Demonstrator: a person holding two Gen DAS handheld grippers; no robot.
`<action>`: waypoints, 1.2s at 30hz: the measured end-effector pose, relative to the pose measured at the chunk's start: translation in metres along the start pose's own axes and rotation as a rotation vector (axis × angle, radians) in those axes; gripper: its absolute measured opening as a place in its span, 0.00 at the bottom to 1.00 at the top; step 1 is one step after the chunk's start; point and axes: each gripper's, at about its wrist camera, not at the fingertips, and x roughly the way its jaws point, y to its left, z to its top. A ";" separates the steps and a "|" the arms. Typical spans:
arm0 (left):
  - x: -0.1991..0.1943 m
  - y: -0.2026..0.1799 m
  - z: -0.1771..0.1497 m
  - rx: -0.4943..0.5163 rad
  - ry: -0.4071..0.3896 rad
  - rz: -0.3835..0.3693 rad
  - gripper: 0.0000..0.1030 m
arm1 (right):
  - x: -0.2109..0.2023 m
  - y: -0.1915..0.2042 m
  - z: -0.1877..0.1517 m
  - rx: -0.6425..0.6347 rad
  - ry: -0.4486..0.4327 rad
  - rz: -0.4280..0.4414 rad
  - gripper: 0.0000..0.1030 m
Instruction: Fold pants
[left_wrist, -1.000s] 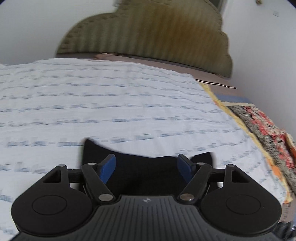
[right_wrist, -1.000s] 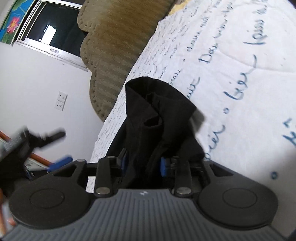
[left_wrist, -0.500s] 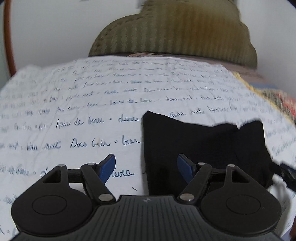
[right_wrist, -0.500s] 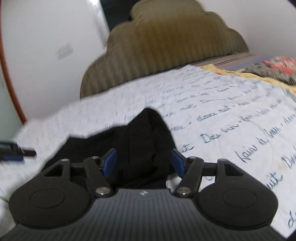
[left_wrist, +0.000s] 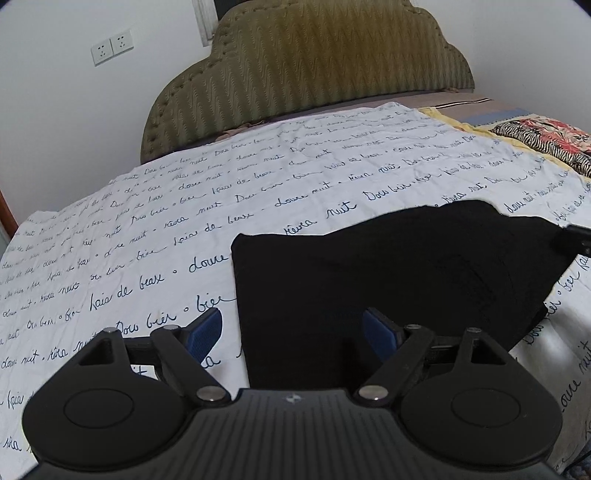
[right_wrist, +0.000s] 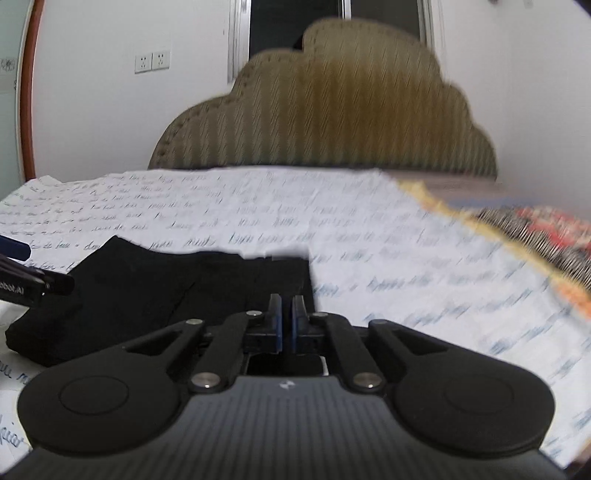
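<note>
The black pants (left_wrist: 388, 273) lie folded in a flat block on the white bedsheet with blue script (left_wrist: 184, 221). My left gripper (left_wrist: 291, 330) is open and empty, hovering at the near left edge of the block. In the right wrist view the pants (right_wrist: 155, 295) lie ahead and to the left. My right gripper (right_wrist: 285, 317) has its pads nearly together just above the near right corner of the pants, with nothing visible between them. The tip of the left gripper (right_wrist: 22, 280) shows at the left edge.
A padded olive headboard (left_wrist: 314, 74) stands at the far end of the bed. A patterned red and black blanket (left_wrist: 546, 136) with a yellow border lies at the right edge. Wall sockets (left_wrist: 110, 46) are on the white wall at left.
My right gripper has let go of the pants, pulled back and closed. The pants now lie flat on the sheet. My left gripper has swung left and drawn back, staying open.
</note>
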 end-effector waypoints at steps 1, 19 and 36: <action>0.002 -0.001 -0.001 0.000 0.006 0.000 0.81 | 0.004 -0.003 -0.004 0.005 0.031 -0.005 0.05; 0.036 0.001 -0.022 -0.017 0.106 -0.021 0.82 | 0.122 -0.006 0.036 0.107 0.213 0.224 0.18; 0.036 0.033 -0.024 -0.079 0.112 -0.050 0.83 | 0.132 0.053 0.080 0.025 0.167 0.269 0.25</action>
